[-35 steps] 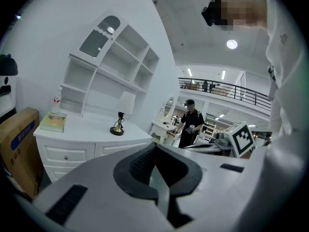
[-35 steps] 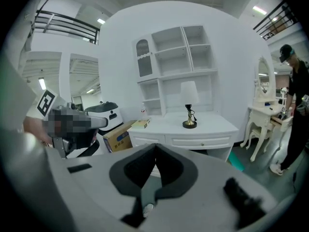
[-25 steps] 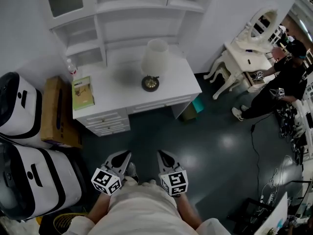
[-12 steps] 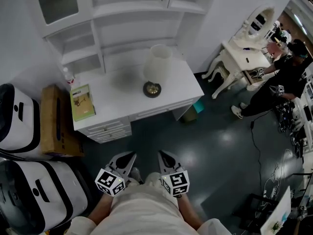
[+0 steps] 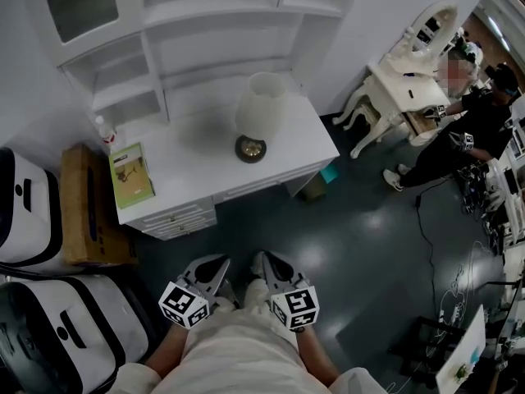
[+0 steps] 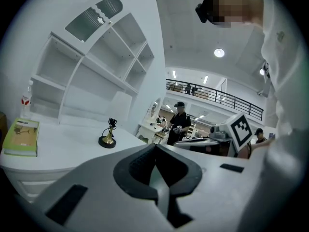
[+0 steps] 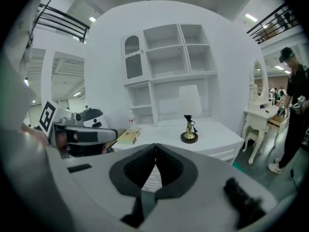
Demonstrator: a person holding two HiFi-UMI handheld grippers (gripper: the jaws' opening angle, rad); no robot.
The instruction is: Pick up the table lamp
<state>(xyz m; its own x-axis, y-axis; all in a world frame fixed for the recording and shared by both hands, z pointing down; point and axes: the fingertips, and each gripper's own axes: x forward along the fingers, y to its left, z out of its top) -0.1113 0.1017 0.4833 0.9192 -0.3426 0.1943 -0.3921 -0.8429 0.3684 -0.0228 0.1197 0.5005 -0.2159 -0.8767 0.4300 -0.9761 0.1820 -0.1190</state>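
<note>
Two grippers, both empty and both with jaws pressed together, are held low in front of the person in the head view. The left gripper (image 5: 221, 260) and right gripper (image 5: 262, 258) sit side by side over the dark floor (image 5: 344, 236), well apart from the white desk (image 5: 193, 150).

The table lamp (image 5: 259, 115) stands upright on the right half of that desk, in front of the white shelf unit (image 5: 205, 31). It has a pale shade (image 7: 189, 99) on a slender stem (image 7: 189, 123) above a small round dark base (image 5: 251, 148). A green book (image 5: 130, 176) and a small bottle (image 5: 102, 128) lie at the desk's left end, clear of the lamp. A person (image 5: 463, 138) in dark clothes works at a vanity table far to the right.

The task appears to be at the approach stage, with nothing grasped.

Hazards judged from this layout:
- Jaws that reach the lamp while closed would push it rather than seize it.
- The lamp looks top-heavy on its narrow base, so a push at the shade would likely tip it.
- A grip on the shade alone may slip or deform it; the stem looks the surer hold.
- A dark cord seems to hang at the stem and could snag during lifting.
</note>
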